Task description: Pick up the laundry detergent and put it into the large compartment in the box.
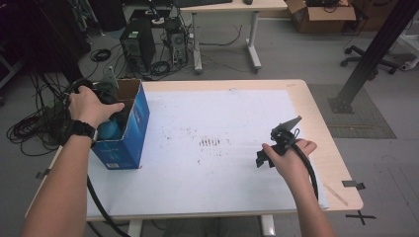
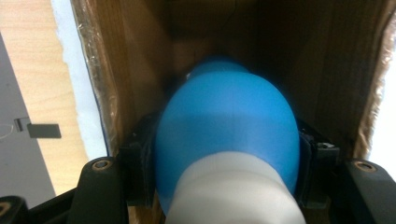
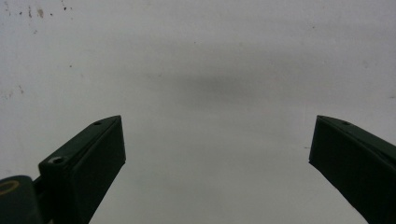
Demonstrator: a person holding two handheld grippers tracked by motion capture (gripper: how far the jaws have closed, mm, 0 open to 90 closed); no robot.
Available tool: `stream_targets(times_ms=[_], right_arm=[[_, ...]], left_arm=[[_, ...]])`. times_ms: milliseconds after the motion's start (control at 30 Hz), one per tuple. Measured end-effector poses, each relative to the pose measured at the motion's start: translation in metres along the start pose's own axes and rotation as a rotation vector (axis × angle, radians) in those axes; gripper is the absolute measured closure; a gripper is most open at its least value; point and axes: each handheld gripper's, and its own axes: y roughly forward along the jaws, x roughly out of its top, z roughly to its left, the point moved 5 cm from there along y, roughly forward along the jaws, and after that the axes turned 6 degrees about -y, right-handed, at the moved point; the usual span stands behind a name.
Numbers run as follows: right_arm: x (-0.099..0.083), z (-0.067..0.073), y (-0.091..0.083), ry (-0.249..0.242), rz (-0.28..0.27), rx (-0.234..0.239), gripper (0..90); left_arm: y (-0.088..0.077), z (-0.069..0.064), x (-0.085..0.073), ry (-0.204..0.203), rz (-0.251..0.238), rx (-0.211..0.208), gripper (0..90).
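Observation:
A blue box point(image 1: 131, 136) with an open top and brown cardboard walls point(image 2: 135, 70) stands at the table's left edge. Inside its opening my left gripper point(image 2: 227, 154) is shut on a blue bulb-shaped object point(image 2: 229, 126) with a white end point(image 2: 233, 196). From the high view the blue object point(image 1: 107, 131) shows just below the person's left hand. My right gripper point(image 1: 262, 159) hovers low over the white sheet point(image 1: 222, 113) at the right of the table. The right gripper point(image 3: 217, 158) is open, its jaws wide apart with nothing between them.
The white sheet covers most of the wooden table point(image 1: 321, 133) and has dark smudges point(image 1: 210, 142) at its middle. On the floor beyond stand computer towers point(image 1: 138, 47), loose cables point(image 1: 29, 128), a second desk point(image 1: 232, 7) and a black post point(image 1: 370, 54).

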Motion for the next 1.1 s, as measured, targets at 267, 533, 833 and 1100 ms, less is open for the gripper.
stream_targets(times_ms=[267, 533, 833, 1100], right_arm=[[-0.001, 0.000, 0.000, 0.002, 0.000, -0.002, 3.6], [-0.002, 0.000, 0.001, -0.001, 0.000, 0.002, 3.6], [-0.003, -0.003, 0.000, 0.003, 0.001, 0.002, 3.6], [-0.003, -0.003, -0.001, 0.000, 0.000, 0.004, 3.6]], left_arm=[[0.001, -0.001, 0.001, 0.001, -0.005, 0.003, 37.4], [0.002, -0.002, 0.001, 0.001, 0.003, 0.009, 37.1], [0.001, -0.003, 0.000, 0.002, 0.013, 0.005, 36.3], [-0.009, -0.003, -0.001, 0.013, 0.011, 0.010, 29.6]])
